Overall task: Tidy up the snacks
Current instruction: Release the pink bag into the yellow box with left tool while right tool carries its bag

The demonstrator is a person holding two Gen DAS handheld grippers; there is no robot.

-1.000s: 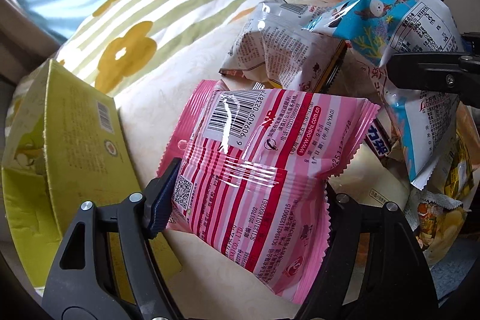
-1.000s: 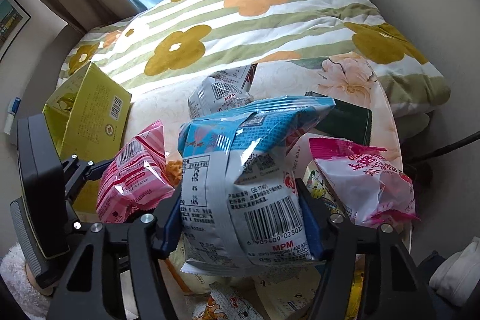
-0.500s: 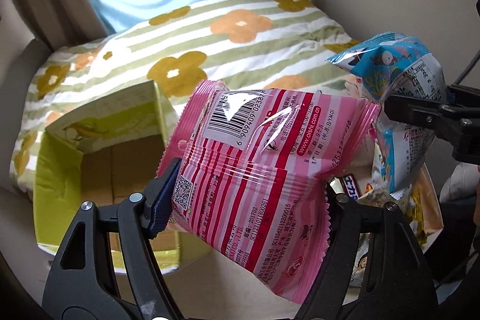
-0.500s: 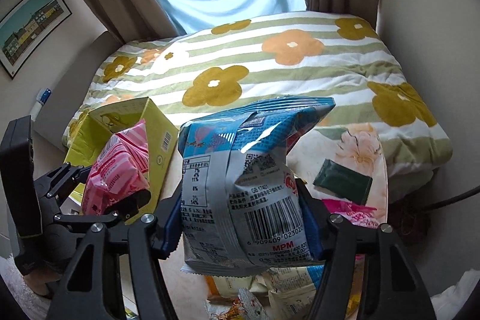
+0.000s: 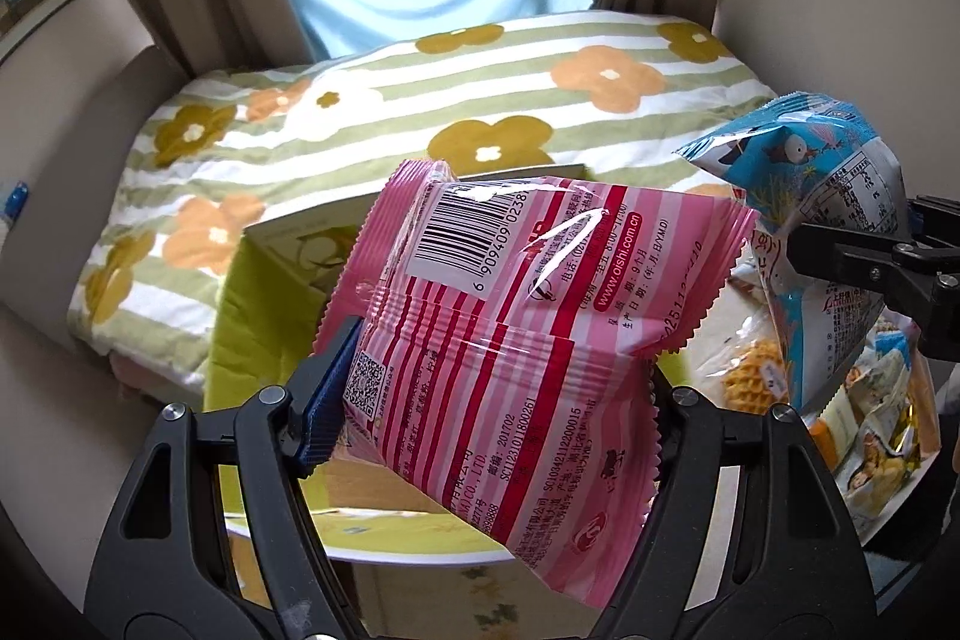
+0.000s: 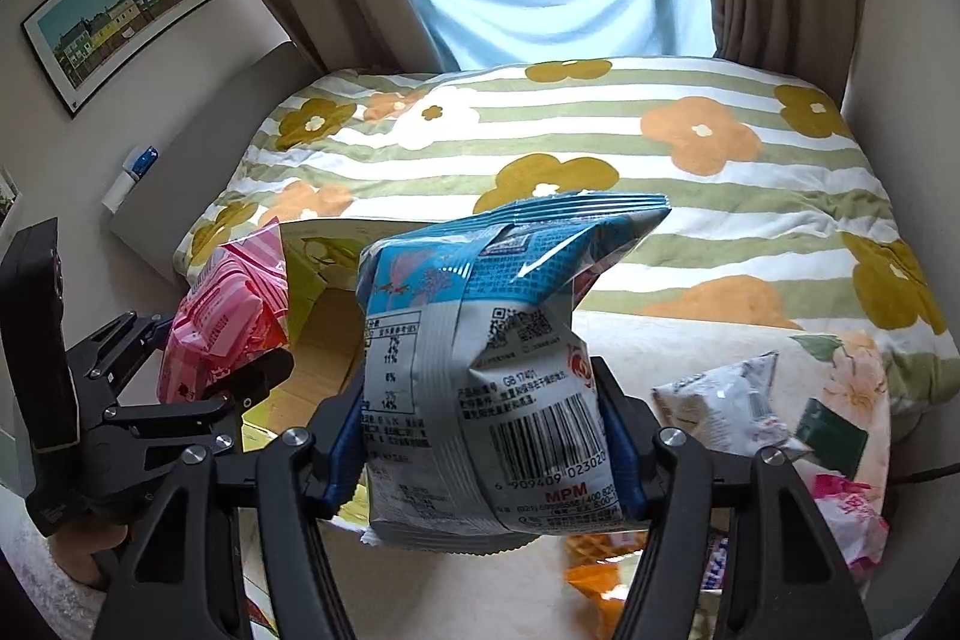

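My left gripper (image 5: 489,394) is shut on a pink striped snack bag (image 5: 516,316), held in the air above the open yellow-green cardboard box (image 5: 258,316). The same pink striped snack bag (image 6: 222,316) shows at the left of the right wrist view, in the left gripper (image 6: 198,370). My right gripper (image 6: 483,439) is shut on a blue and silver snack bag (image 6: 486,370), raised beside the open yellow-green cardboard box (image 6: 324,334). That blue and silver snack bag (image 5: 822,196) also hangs at the right edge of the left wrist view, in the right gripper (image 5: 870,268).
A pile of other snack packets (image 6: 738,406) lies on the cream tabletop (image 6: 630,340) to the right, with a dark green packet (image 6: 834,427) and a pink one (image 6: 852,520). Behind stands a bed with a flowered striped quilt (image 6: 600,142), curtains and a window.
Both grippers rose and swung left with their bags, from over the snack pile to above the box, whose open inside now faces the cameras. More of the room shows.
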